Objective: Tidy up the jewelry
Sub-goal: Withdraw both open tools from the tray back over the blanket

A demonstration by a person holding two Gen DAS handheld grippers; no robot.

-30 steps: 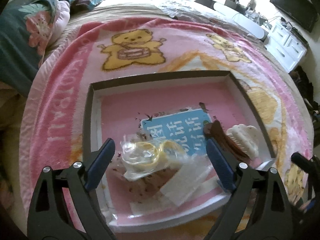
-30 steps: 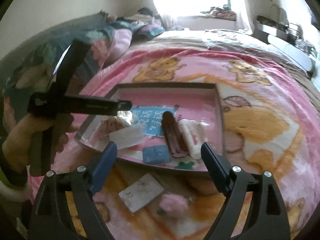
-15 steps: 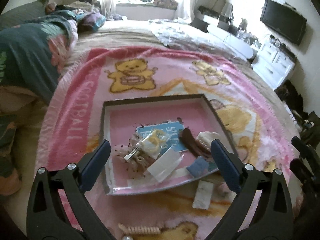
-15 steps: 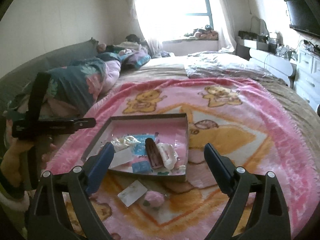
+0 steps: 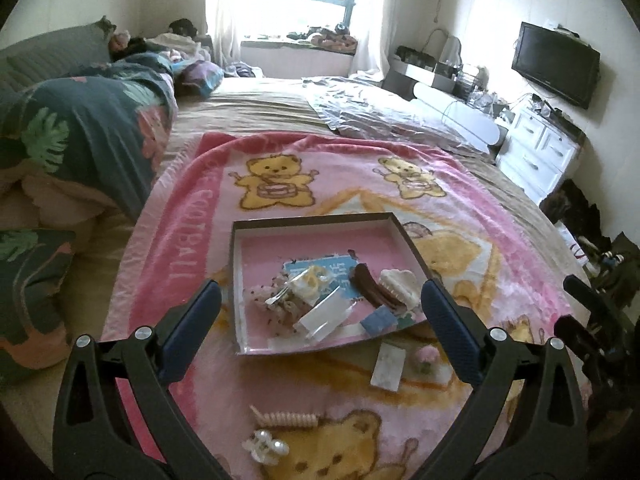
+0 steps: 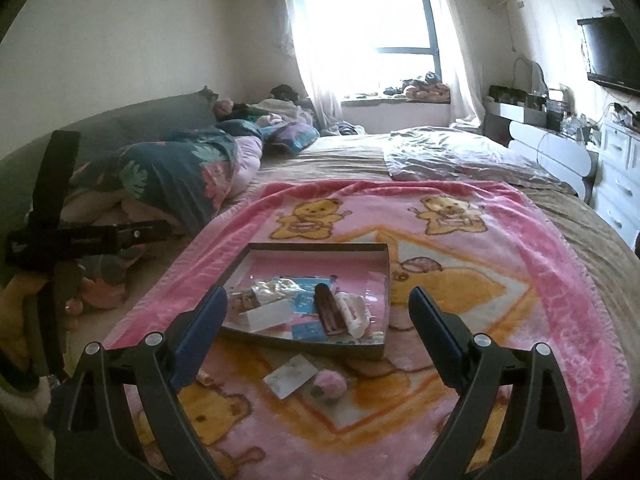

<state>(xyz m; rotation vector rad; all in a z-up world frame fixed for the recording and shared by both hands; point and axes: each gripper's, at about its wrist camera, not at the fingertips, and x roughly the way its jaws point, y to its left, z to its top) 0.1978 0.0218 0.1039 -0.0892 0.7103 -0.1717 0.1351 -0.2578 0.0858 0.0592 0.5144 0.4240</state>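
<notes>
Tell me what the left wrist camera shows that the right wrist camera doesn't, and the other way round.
Only the left wrist view shows the cream spiral hair tie and the white bow clip lying on the blanket near the camera, plus the edge of the right claw's frame.

Only the right wrist view shows the hand holding the left claw's black handle at the left edge.

Both show the shallow box with the brown hair clip and white claw clip inside, and the small card and pink pompom outside it.
</notes>
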